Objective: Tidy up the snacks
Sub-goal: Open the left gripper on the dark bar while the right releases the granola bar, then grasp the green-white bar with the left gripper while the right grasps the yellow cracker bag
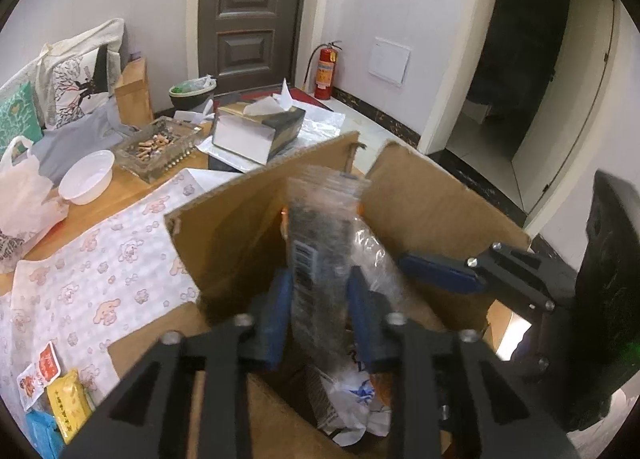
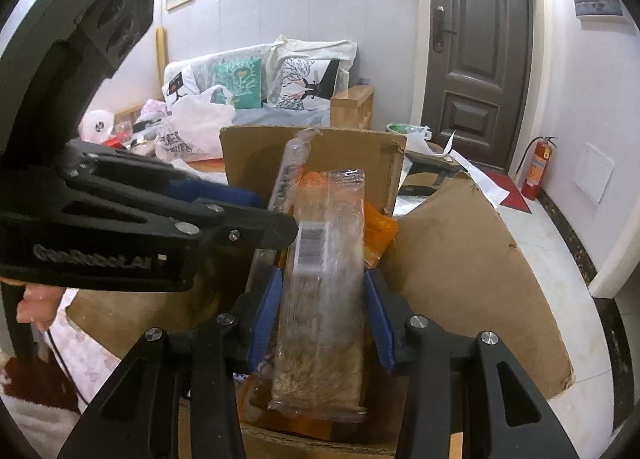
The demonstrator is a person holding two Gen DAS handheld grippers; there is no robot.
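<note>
A clear snack packet with dark contents and a barcode stands upright between my left gripper's blue pads, which are shut on it, above the open cardboard box. My right gripper is shut on a clear packet of brownish snack, held upright over the same box. An orange packet sits behind it in the box. The left gripper shows in the right wrist view, holding its packet edge-on. The right gripper's blue finger shows in the left wrist view. A white bag lies inside the box.
Red, yellow and blue small snack packets lie on the patterned cloth at lower left. A white bowl, a glass ashtray, a tissue box and a white plastic bag stand on the wooden table behind the box.
</note>
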